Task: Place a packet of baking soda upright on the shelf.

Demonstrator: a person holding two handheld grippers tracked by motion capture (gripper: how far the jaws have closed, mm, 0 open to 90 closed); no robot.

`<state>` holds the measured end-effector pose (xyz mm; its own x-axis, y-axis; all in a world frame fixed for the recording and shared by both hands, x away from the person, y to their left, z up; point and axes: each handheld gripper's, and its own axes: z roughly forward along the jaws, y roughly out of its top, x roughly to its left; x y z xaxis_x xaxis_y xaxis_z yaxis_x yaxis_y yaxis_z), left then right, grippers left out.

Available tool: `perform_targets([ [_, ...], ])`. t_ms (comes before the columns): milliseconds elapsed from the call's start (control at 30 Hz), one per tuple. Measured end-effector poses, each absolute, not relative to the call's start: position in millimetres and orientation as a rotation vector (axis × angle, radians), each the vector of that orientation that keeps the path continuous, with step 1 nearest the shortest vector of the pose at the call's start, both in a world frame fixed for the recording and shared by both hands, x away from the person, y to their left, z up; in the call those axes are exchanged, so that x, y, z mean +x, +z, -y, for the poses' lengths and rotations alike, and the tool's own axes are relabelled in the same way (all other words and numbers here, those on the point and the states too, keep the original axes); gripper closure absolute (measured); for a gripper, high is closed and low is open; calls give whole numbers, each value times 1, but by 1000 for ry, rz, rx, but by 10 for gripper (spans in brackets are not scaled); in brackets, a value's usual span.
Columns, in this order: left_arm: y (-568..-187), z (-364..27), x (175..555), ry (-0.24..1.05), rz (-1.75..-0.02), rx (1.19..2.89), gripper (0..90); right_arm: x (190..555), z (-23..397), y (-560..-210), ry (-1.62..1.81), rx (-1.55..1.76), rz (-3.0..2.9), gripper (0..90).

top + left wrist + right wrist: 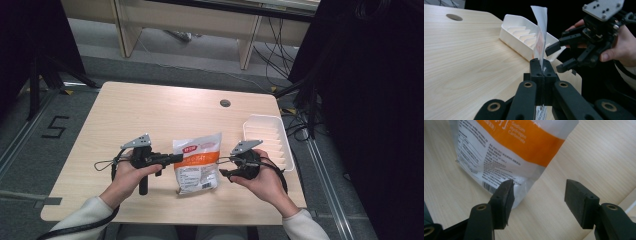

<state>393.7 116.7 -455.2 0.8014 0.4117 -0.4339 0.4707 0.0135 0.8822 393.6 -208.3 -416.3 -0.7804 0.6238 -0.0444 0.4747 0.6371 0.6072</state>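
1. The thing being worked is a white pouch with an orange band, printed "Sodium Hydrogen Carbonate". It lies near the middle of the bench, a little toward the near edge, between the two hands.
2. The left tongs are pressed together on the pouch's left edge. In the left gripper view the jaws meet with the thin film standing up out of them, so that side looks lifted off the wood.
3. The right tongs are spread wide and pinch nothing. In the right gripper view the pouch's lower corner sits just beside one jaw, not between the two; bare wood fills the gap.
4. A white ribbed tray lies on the right of the bench, beyond the right hand, with nothing in it that I can see.
5. Step in hand, as I judge it: one side is secured and the second grasp is being lined up.
6. The next move calls for the right tongs to shift toward the pouch until its right edge lies between the jaws, then press together on film alone, not on the powder inside.
7. The tray is the likely destination, though that is a guess.
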Motion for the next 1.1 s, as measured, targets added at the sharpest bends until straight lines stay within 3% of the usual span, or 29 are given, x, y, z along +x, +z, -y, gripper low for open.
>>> perform_targets([
  [167, -447, -115, 390, -47, -665, 1628, 896, 395, 211, -404, 868, 812, -2600, 411],
  [433, -444, -113, 384, -44, -619, 1645, 896, 399, 211, -356, 824, 680, -2591, 384],
  [833, -441, -109, 380, -37, -579, 1665, 896, 408, 177, -321, 695, 386, -2739, 368],
  [1100, -440, -107, 379, -42, -551, 1676, 896, 413, 144, -325, 504, 172, -2868, 512],
])
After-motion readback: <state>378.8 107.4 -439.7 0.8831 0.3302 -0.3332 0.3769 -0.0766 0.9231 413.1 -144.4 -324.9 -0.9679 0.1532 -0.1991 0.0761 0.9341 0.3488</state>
